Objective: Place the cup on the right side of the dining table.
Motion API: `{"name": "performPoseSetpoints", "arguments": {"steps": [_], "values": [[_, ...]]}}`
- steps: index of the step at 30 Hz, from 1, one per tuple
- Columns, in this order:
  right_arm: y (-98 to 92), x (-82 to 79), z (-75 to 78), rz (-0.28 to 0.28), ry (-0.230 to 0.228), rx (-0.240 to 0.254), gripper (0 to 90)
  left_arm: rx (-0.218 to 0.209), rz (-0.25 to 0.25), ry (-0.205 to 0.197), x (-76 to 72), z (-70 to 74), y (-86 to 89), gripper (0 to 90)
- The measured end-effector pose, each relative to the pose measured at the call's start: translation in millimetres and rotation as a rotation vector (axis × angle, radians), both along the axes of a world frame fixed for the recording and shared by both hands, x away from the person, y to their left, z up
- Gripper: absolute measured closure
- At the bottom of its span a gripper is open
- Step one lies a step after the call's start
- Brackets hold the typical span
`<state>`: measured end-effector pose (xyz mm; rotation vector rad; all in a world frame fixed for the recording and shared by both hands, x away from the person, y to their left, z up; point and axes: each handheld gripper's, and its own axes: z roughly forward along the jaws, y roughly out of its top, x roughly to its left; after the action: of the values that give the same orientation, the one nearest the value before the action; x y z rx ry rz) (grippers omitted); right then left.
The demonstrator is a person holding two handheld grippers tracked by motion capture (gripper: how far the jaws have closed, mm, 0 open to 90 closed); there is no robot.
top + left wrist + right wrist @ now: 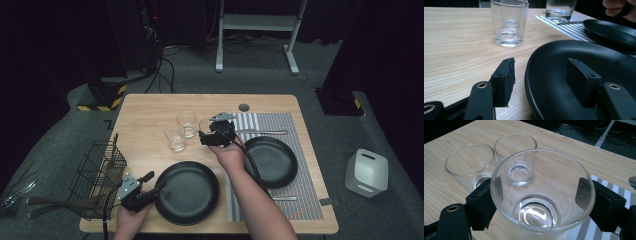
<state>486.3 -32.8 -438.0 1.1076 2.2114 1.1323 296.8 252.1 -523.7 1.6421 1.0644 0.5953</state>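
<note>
Held glass [541, 202] base cut by bottom edge; cutlery [20, 200] cropped at left edge.

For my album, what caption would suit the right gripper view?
Right gripper clasping a clear glass by its sides, two more glasses behind on the wooden table.

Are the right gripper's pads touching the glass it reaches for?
Touching: in the right gripper view both pads press the outer wall of the glass.

Two glasses [489, 162] crowd the held glass [541, 195]
</note>
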Motion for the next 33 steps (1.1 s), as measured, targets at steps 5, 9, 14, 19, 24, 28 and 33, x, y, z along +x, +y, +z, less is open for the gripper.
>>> {"name": "performPoseSetpoints", "arguments": {"steps": [5, 9, 14, 19, 24, 28, 33], "values": [[-8.4, 0.4, 1.2, -0.013, 0.000, -0.004, 18.9, -0.001, 0.001, 0.000, 0.2, -0.2, -1.4, 40.7], [-14.9, 0.5, 1.0, -0.026, -0.001, -0.009, 18.9, -0.001, -0.003, 0.001, 0.3, -0.1, -1.3, 40.7], [-24.5, 2.4, -3.9, -0.048, 0.012, -0.008, 18.9, -0.002, -0.002, 0.001, 0.1, -0.1, -0.6, 40.6], [-32.8, 6.3, -7.1, -0.072, 0.022, -0.016, 18.9, -0.002, -0.002, 0.003, 0.1, -0.2, -1.1, 40.6], [-40.4, 10.5, -10.0, -0.096, 0.023, -0.008, 18.9, -0.003, -0.002, 0.004, 0.0, -0.2, -1.0, 40.6], [-45.8, 14.0, -14.2, -0.113, 0.032, -0.009, 18.9, -0.002, -0.003, 0.002, 0.0, -0.2, -0.6, 40.6], [-51.7, 18.4, -19.0, -0.139, 0.044, -0.008, 18.9, -0.003, -0.002, 0.002, -0.1, -0.3, -0.6, 40.6]]}}
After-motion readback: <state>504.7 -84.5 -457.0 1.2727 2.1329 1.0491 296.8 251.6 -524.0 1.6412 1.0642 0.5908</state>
